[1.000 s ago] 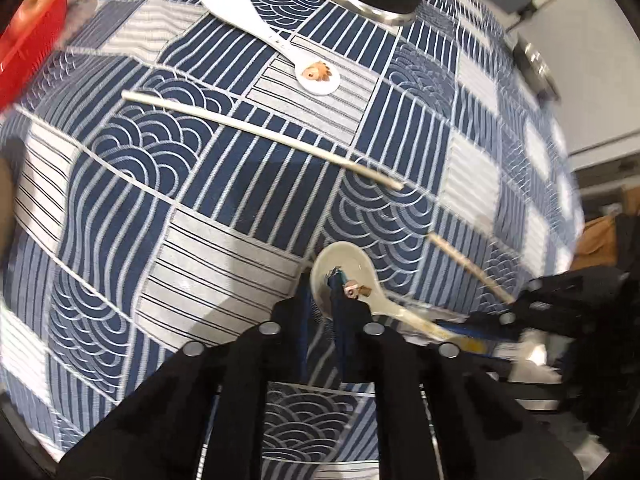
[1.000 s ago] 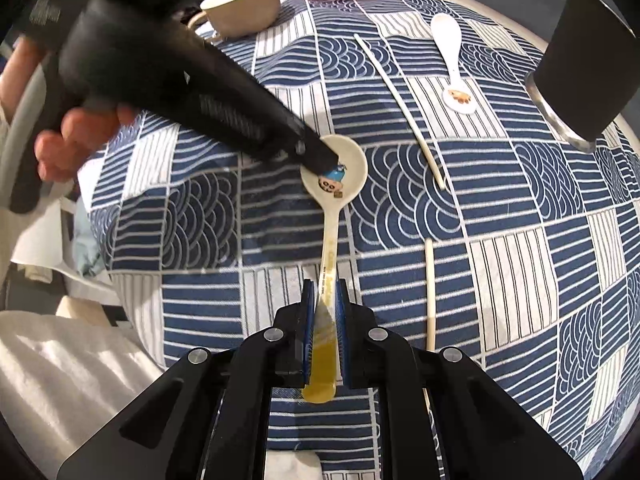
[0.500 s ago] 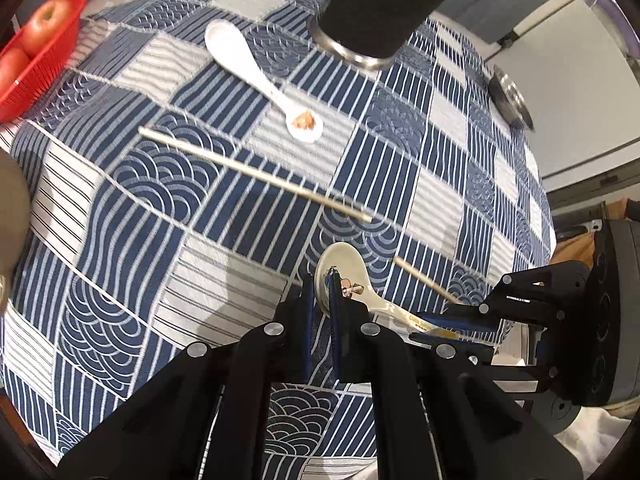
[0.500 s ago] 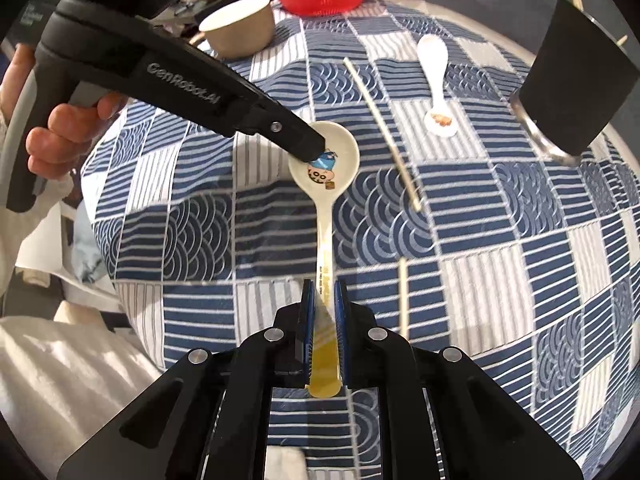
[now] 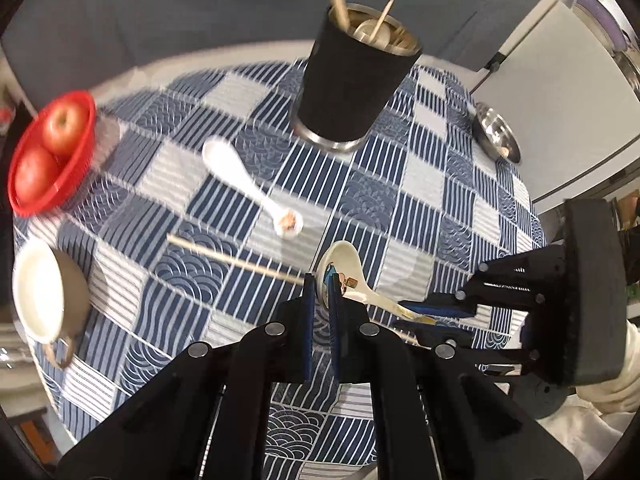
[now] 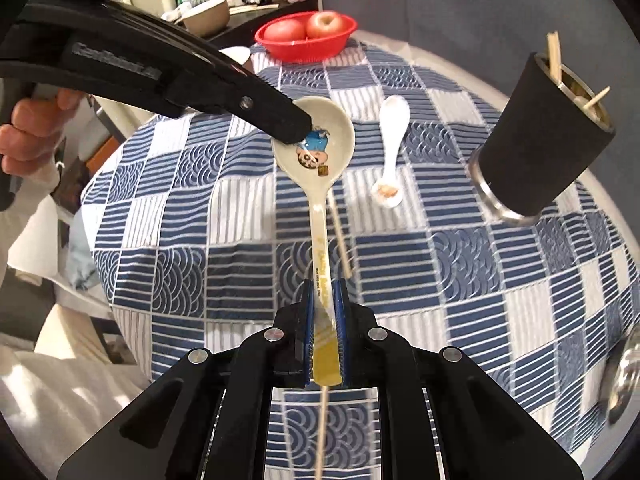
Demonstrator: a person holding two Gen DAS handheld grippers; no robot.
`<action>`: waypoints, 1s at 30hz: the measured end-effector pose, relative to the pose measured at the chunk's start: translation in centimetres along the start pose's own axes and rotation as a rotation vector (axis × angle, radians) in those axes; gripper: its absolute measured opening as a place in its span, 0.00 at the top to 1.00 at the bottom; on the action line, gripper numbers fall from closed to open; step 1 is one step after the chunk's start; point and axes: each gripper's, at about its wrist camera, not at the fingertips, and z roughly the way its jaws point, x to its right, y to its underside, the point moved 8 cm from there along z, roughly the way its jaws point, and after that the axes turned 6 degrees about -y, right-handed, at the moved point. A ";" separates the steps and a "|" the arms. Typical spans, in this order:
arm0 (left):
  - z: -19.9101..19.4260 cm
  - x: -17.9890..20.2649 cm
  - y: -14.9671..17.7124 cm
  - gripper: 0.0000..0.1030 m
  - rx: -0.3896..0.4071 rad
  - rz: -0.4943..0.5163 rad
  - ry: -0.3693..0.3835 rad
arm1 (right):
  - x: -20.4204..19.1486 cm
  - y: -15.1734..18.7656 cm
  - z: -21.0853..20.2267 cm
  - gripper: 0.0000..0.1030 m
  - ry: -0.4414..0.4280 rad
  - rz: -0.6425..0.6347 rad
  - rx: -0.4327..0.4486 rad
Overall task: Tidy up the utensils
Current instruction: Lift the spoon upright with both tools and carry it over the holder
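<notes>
Spoon [image 6: 316,152] hangs in the air above my bench [image 6: 400,264], held at both ends. My left gripper [image 5: 321,292] pinches its bowl rim and my right gripper [image 6: 323,320] pinches its yellow handle. A white spoon [image 5: 248,186] and a chopstick [image 5: 236,260] lie on the cloth near the black cup [image 5: 352,80].
</notes>
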 end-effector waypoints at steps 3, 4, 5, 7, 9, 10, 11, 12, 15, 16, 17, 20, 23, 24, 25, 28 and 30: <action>-1.5 0.5 -1.7 0.93 0.018 0.019 -0.021 | 1.0 -1.0 -1.6 0.91 0.005 -0.001 0.033; -2.0 0.7 -2.2 0.94 0.026 0.024 -0.026 | 1.2 -1.2 -2.0 0.91 0.009 -0.002 0.042; -2.6 1.1 -2.9 0.94 0.033 0.031 -0.028 | 1.5 -1.6 -2.6 0.91 0.014 -0.002 0.054; -3.2 1.6 -4.0 0.94 0.041 0.039 -0.031 | 2.2 -2.1 -3.3 0.91 0.024 -0.005 0.066; -3.9 1.9 -5.2 0.95 0.052 0.043 -0.038 | 3.1 -2.9 -4.2 0.91 0.036 -0.002 0.086; -4.3 2.2 -5.8 0.95 0.055 0.047 -0.048 | 3.4 -3.2 -4.5 0.91 0.041 -0.001 0.094; -4.5 2.4 -6.3 0.95 0.056 0.052 -0.060 | 3.9 -3.7 -5.1 0.91 0.047 -0.003 0.105; -4.8 2.7 -7.0 0.95 0.062 0.062 -0.075 | 4.3 -4.0 -5.5 0.91 0.052 -0.006 0.114; -5.9 3.8 -8.8 0.95 0.087 0.078 -0.094 | 5.7 -4.9 -6.8 0.91 0.068 -0.006 0.145; -6.0 4.0 -9.2 0.95 0.090 0.080 -0.101 | 6.0 -5.1 -7.1 0.91 0.072 -0.007 0.150; -6.4 4.4 -9.8 0.95 0.096 0.085 -0.109 | 6.5 -5.4 -7.7 0.91 0.086 -0.013 0.155; -7.4 5.3 -11.2 0.95 0.114 0.096 -0.129 | 7.3 -6.0 -9.0 0.91 0.104 -0.035 0.172; -8.4 6.0 -12.5 0.94 0.128 0.110 -0.150 | 8.5 -6.8 -10.2 0.91 0.109 -0.037 0.203; -8.8 6.2 -13.0 0.94 0.135 0.111 -0.157 | 9.0 -7.2 -10.6 0.90 0.110 -0.037 0.216; -9.1 6.4 -13.5 0.94 0.143 0.113 -0.170 | 9.5 -7.7 -11.1 0.90 0.114 -0.038 0.230; -9.8 6.8 -14.8 0.94 0.150 0.127 -0.206 | 10.8 -9.0 -11.8 0.90 0.117 -0.030 0.262; -10.6 7.0 -15.9 0.94 0.159 0.122 -0.219 | 11.2 -9.7 -12.4 0.90 0.118 -0.022 0.287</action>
